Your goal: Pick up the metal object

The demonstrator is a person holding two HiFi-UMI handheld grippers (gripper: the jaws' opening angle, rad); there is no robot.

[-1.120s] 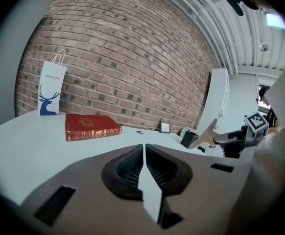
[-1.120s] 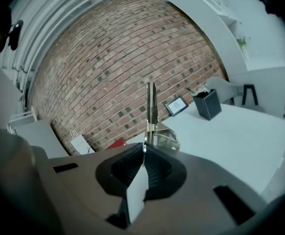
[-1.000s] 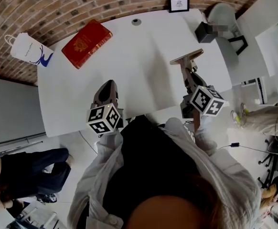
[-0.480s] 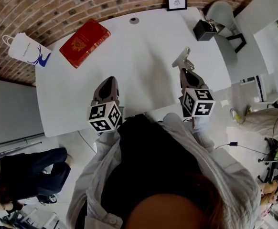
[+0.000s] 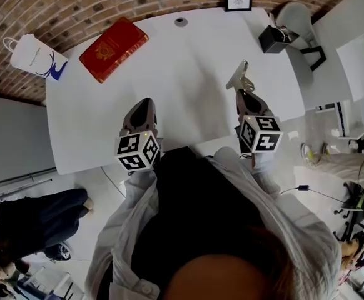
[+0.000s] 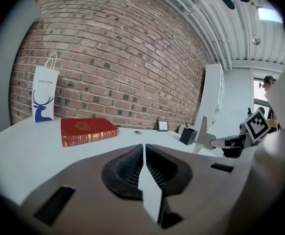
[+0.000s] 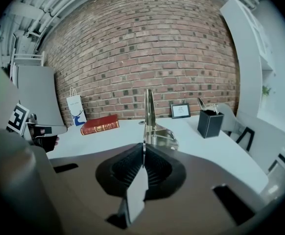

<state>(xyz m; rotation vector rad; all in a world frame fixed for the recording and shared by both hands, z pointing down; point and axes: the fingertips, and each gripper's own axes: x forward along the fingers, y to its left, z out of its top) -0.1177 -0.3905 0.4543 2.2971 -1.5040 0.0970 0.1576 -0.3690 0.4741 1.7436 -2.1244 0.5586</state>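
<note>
The metal object point(image 5: 239, 76), a flat silvery clip with a spring, is held over the right part of the white table point(image 5: 182, 86). My right gripper point(image 5: 244, 92) is shut on its near end. In the right gripper view the metal object point(image 7: 149, 112) stands upright and edge-on just past the closed jaws of the right gripper point(image 7: 143, 148). My left gripper point(image 5: 144, 103) hovers at the table's near edge, shut with nothing in it. The left gripper view shows the left gripper point(image 6: 144, 149) with its pads together, and the metal object point(image 6: 202, 132) far to the right.
A red book point(image 5: 113, 47) lies at the table's far left, with a white paper bag point(image 5: 35, 56) beyond it. A picture frame point(image 5: 239, 0), a black pen holder point(image 5: 272, 39) and a round grommet point(image 5: 181, 22) sit along the far edge. A person point(image 5: 25, 224) sits at lower left.
The right gripper has rolled, so the metal object has turned from showing its broad face to standing edge-on. The left gripper has stayed in place.
</note>
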